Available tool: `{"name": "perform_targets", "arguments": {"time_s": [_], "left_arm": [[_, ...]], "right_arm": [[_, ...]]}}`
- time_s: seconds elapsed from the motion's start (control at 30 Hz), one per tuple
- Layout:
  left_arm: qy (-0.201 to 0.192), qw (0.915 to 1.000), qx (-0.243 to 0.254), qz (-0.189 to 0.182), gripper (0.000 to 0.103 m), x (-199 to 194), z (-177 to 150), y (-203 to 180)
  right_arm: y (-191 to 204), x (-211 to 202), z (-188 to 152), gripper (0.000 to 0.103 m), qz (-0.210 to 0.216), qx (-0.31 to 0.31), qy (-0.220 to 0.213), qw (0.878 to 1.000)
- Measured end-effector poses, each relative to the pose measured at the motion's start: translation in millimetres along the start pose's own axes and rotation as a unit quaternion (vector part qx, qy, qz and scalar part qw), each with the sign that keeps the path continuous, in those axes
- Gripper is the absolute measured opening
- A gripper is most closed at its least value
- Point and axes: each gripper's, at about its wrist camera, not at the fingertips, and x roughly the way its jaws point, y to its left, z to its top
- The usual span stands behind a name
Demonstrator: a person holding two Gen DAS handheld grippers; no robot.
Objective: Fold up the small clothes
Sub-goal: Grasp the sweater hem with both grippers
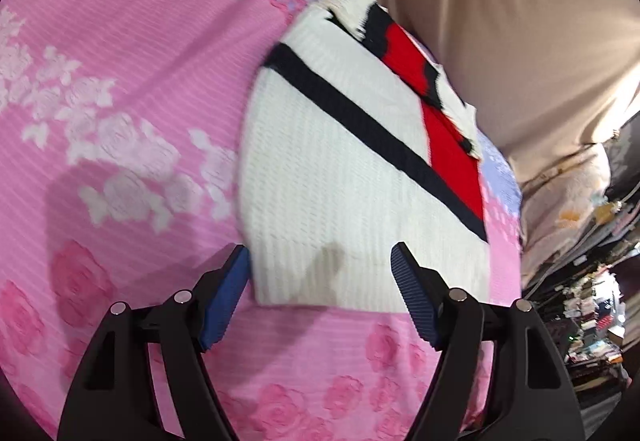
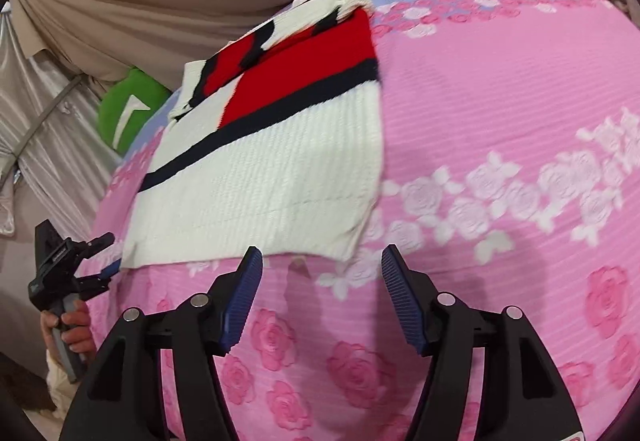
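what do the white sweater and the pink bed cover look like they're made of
The sweater looks like a chunky knit, likely wool or acrylic: ribbed rows show across the matte white, with red and navy bands knitted in. The bed cover looks like thin crinkled woven cotton or a blend, with fine horizontal ridges and raised-looking roses.

Both pictures are smeared by motion, so the knit of the sweater (image 1: pixel 340 177) and the roses on the bedspread (image 1: pixel 120 81) read soft. Whatever lies under the sweater is hidden. The shelves (image 1: pixel 592 305) at the left view's right edge (a dark jumble) are too small to tell. The green cushion (image 2: pixel 128 113) is half hidden behind the bedspread's far corner.
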Motion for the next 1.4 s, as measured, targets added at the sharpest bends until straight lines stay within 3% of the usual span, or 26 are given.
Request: {"name": "perform_targets", "arguments": {"time_s": [0.17, 0.23, 0.27, 0.3, 0.33, 0.4, 0.43, 0.63, 0.83, 0.93, 1.03, 1.13, 1.2, 1.3, 1.4], "left_arm": [[-0.015, 0.9998, 0.010, 0.002, 0.066, 10, -2, -10], [-0.006, 0.9999, 0.005, -0.009, 0.044, 16, 1, -12], [-0.001, 0.9999, 0.003, -0.014, 0.039, 18, 1, -14], [-0.001, 0.9999, 0.004, -0.016, 0.028, 19, 2, -15], [-0.004, 0.9998, 0.010, -0.015, 0.020, 18, 2, -19], [-0.014, 0.9996, 0.012, -0.021, 0.015, 11, 0, -21], [-0.023, 0.9994, 0.014, -0.024, 0.013, 6, -1, -23], [-0.076, 0.9944, 0.067, -0.028, 0.010, -43, -19, -42], [-0.121, 0.9833, 0.124, -0.057, 0.010, -114, -63, -62], [-0.153, 0.9705, 0.168, -0.082, 0.010, -164, -95, -78], [-0.202, 0.9482, 0.216, -0.116, 0.010, -217, -116, -99], [-0.236, 0.9310, 0.248, -0.128, 0.010, -240, -115, -124], [-0.249, 0.9225, 0.265, -0.130, 0.010, -241, -102, -138], [-0.245, 0.9239, 0.274, -0.106, 0.010, -215, -68, -154], [-0.212, 0.9386, 0.265, -0.062, 0.010, -161, -21, -160]], "right_arm": [[2, 9, 2, 0.065, 0.012, 0.024, -0.027, 0.999], [0, 13, 7, 0.065, 0.021, 0.038, -0.030, 0.999], [0, 15, 10, 0.063, 0.022, 0.042, -0.032, 0.998], [1, 17, 13, 0.054, 0.021, 0.042, -0.033, 0.998], [2, 18, 14, 0.037, 0.019, 0.042, -0.033, 0.998], [3, 19, 16, 0.013, 0.026, 0.047, -0.031, 0.998], [3, 16, 15, 0.012, 0.031, 0.052, -0.036, 0.998], [20, -35, -1, 0.008, 0.024, 0.017, -0.102, 0.994], [43, -120, -41, 0.008, 0.023, -0.050, -0.175, 0.983], [55, -168, -64, 0.008, 0.028, -0.092, -0.212, 0.973], [66, -216, -74, 0.007, 0.033, -0.117, -0.261, 0.958], [71, -256, -62, 0.005, 0.055, -0.118, -0.331, 0.935], [67, -261, -44, 0.005, 0.075, -0.114, -0.354, 0.925], [63, -238, -5, 0.005, 0.075, -0.108, -0.349, 0.928], [57, -189, 42, 0.005, 0.061, -0.094, -0.306, 0.946]]}}
